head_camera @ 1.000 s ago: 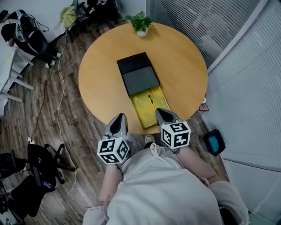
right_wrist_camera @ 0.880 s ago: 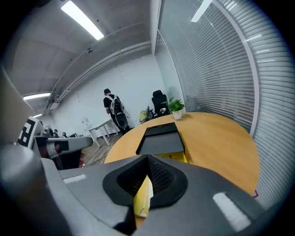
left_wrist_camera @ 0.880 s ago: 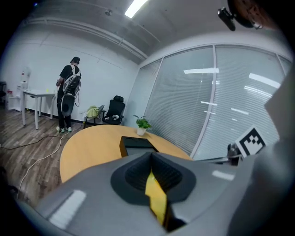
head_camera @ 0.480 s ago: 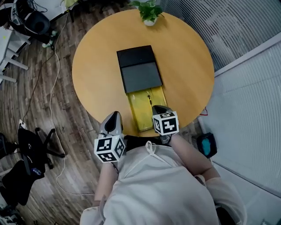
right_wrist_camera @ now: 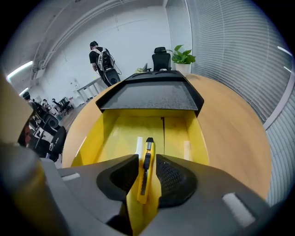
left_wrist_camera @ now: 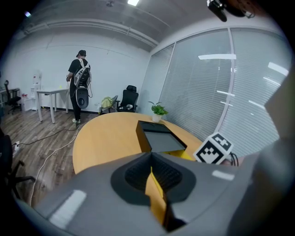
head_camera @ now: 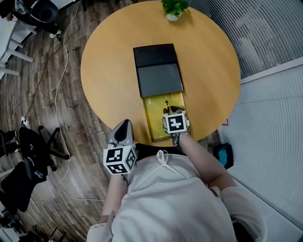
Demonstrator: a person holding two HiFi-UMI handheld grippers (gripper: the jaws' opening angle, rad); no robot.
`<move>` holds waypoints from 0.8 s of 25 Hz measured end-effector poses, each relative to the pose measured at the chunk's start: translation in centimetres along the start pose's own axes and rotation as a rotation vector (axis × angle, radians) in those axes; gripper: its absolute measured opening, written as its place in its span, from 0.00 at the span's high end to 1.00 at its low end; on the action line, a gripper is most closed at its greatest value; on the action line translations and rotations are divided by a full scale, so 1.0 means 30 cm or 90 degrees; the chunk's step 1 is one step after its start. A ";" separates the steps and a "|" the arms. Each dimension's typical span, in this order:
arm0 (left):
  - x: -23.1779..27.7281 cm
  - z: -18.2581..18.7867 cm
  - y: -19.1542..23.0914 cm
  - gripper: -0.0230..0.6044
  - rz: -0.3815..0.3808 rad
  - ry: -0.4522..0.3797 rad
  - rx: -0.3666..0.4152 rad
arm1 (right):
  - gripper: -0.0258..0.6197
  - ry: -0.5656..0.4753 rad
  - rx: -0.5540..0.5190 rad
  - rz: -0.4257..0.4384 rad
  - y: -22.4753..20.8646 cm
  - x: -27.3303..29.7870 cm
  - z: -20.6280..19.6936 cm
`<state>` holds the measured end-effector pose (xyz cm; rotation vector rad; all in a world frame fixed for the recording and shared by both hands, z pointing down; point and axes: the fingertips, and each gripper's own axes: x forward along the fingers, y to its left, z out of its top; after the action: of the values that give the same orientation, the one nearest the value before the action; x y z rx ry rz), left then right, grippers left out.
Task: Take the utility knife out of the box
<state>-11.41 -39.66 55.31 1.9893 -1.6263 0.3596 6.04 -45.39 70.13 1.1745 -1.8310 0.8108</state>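
A black box (head_camera: 158, 71) lies on the round wooden table (head_camera: 113, 61), its yellow inner tray (head_camera: 154, 120) pulled out toward me. The yellow utility knife (right_wrist_camera: 146, 168) with a black slider lies lengthwise on the tray floor. My right gripper (head_camera: 171, 112) hangs over the tray and points steeply down. In the right gripper view the right gripper (right_wrist_camera: 147, 161) straddles the knife; its jaws are opening and the pads stand off the handle. My left gripper (head_camera: 125, 124) hovers at the table's near edge, left of the tray. In its own view the left gripper (left_wrist_camera: 151, 159) is shut on nothing.
A potted plant (head_camera: 174, 7) stands at the table's far edge. Office chairs (head_camera: 33, 156) and a cable (head_camera: 59, 90) are on the wooden floor to the left, window blinds (head_camera: 265, 33) to the right. A person (left_wrist_camera: 79, 87) stands at a far desk.
My right gripper has moved forward and down from the table's near edge to over the yellow tray. The left gripper has sunk a little and stays by the edge.
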 end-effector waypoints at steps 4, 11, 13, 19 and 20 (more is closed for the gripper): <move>0.018 0.009 0.004 0.95 -0.001 0.000 0.001 | 0.85 0.000 0.018 -0.012 -0.020 0.005 -0.007; 0.047 0.025 0.005 0.95 -0.009 0.005 0.002 | 0.86 0.004 0.050 0.039 -0.015 -0.008 -0.015; 0.055 0.038 -0.010 0.95 -0.016 0.001 0.005 | 0.86 -0.008 0.056 0.042 -0.018 -0.036 -0.016; 0.074 0.093 -0.063 0.95 -0.040 -0.023 0.027 | 0.86 -0.103 0.045 0.068 -0.011 -0.185 0.072; 0.075 0.107 -0.072 0.95 -0.043 -0.030 0.030 | 0.86 -0.126 0.043 0.076 -0.007 -0.221 0.101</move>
<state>-9.21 -43.03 53.35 2.0964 -1.5884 0.3315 7.04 -45.24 62.92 1.2350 -2.0658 0.8550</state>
